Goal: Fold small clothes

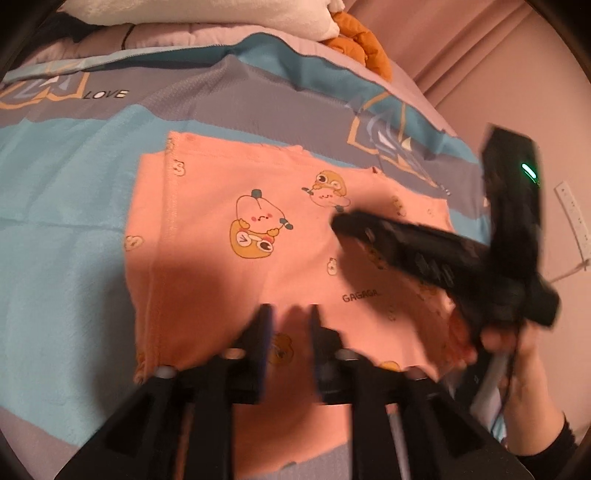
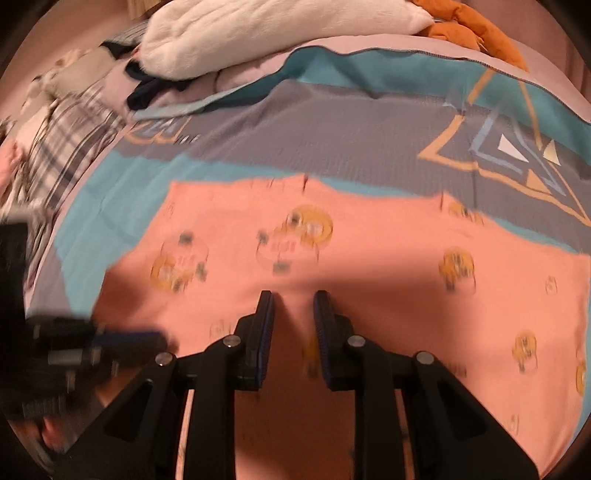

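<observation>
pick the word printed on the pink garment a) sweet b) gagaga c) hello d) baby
b, the pink garment lying flat on the bedspread has "GAGAGA" printed in dark letters near its lower right, below the cartoon figures, as the left wrist view shows.

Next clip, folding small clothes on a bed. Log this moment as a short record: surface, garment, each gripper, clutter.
surface: bedspread, teal and grey blocks
garment: pink printed garment lying flat on the bedspread
left gripper: jaws apart over the garment's near edge, nothing pinched
right gripper: jaws apart above the garment, nothing between them
clutter: white plush and orange fabric at the far end
</observation>
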`<state>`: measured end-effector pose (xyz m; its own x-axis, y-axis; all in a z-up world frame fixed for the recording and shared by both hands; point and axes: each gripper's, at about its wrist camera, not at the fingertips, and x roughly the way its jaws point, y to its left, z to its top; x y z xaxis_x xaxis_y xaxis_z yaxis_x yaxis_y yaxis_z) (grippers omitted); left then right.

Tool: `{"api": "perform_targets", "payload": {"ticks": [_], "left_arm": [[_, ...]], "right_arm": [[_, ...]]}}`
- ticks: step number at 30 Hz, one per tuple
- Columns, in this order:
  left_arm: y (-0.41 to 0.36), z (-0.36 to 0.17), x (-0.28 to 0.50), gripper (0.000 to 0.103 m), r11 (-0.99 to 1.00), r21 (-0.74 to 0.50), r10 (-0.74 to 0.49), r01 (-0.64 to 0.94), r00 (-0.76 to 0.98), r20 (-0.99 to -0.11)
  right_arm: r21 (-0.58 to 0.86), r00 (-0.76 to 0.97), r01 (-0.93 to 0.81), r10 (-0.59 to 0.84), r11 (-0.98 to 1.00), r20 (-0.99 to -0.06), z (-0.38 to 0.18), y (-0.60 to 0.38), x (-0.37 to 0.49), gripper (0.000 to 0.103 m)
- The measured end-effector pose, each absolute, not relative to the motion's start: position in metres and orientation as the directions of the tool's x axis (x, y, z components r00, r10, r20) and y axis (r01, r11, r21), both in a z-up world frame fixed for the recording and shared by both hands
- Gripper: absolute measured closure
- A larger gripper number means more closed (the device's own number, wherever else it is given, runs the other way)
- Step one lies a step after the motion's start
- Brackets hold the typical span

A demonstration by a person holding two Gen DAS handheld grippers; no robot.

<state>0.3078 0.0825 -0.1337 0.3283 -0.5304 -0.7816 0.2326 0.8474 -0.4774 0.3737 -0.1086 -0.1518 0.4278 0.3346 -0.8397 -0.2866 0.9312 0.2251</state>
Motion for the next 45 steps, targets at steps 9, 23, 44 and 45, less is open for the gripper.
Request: {"api": "perform_targets", "payload": {"ticks": [9, 23, 44, 45], "left_arm": [[0.13, -0.109, 0.294, 0.011, 0.836, -0.524, -0.537, 0.163, 0.437, -0.721], [0.15, -0.154, 0.331, 0.008, 0.737, -0.676, -0.617, 0.016, 0.426, -0.662], [0.142, -0.17, 0.36, 0.071, 0.739, -0.673, -0.616, -0.031, 0.375, -0.693], [0.142, -0.17, 0.36, 0.071, 0.741, -0.671, -0.614, -0.032, 0.373, -0.695]], "right_arm": [[0.294, 0.488, -0.179, 0.344, 0.939, -0.802, -0.138, -0.117, 0.394, 0.058], [0.066, 0.414, -0.558, 0.346, 0.827, -0.842, -0.142, -0.082, 0.297, 0.052], [0.24, 0.438, -0.253, 0.333, 0.937, -0.835, -0.159, -0.1, 0.404, 0.083], [0.229, 0.434, -0.256, 0.324, 0.939, -0.841, -0.158, -0.099, 0.403, 0.083]]}}
